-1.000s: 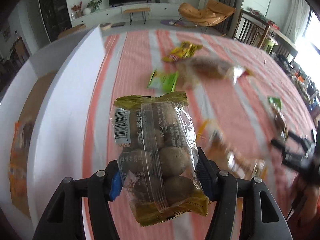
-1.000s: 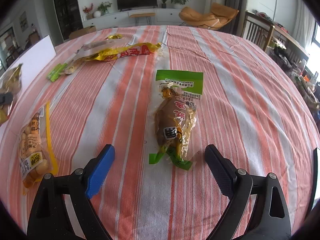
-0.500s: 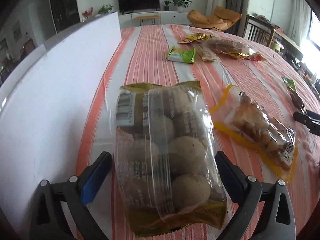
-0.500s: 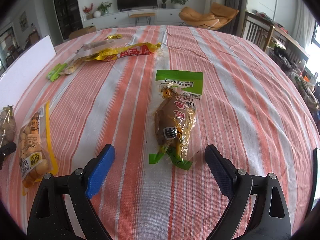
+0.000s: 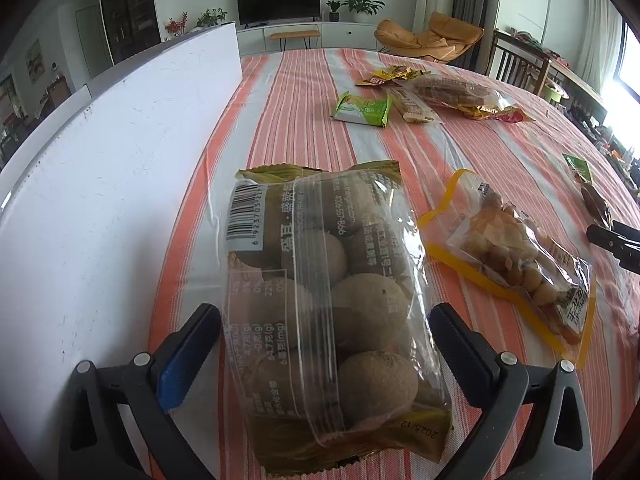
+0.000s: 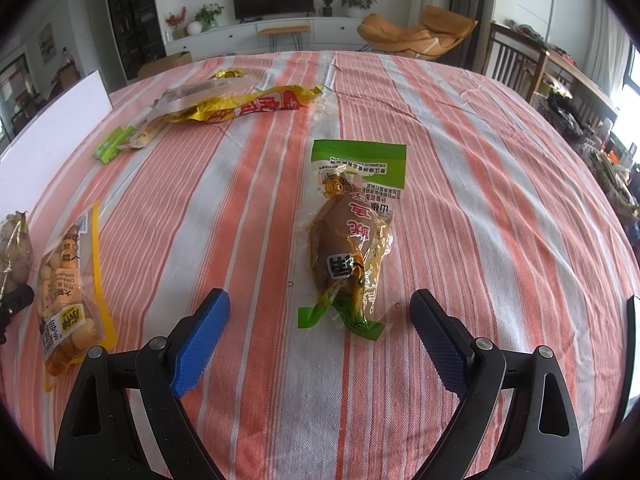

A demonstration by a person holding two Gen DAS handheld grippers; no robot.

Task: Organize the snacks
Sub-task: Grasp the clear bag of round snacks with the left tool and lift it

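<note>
A clear bag of round brown snacks [image 5: 320,280] with gold ends lies on the striped cloth, right beside the white box wall [image 5: 100,180]. My left gripper [image 5: 324,316] straddles its near half. Its jaws are opening, and both pads stand clear of the plastic. In the right wrist view, my right gripper [image 6: 320,300] is open over the cloth. Just beyond its fingers lies a green-topped packet with a brown snack [image 6: 352,240], untouched. A yellow-edged bag of pale nuts [image 5: 508,256] rests between the two grippers.
A small green packet [image 5: 362,109], a slim bar and a long yellow-red bag [image 6: 256,106] lie farther back on the table. The white box takes up the left side. Chairs and a second table stand past the right edge.
My left gripper sank beside the white box and its jaws spread wide, letting go of the bag of brown snacks, which now lies on the cloth. The right gripper kept still.
</note>
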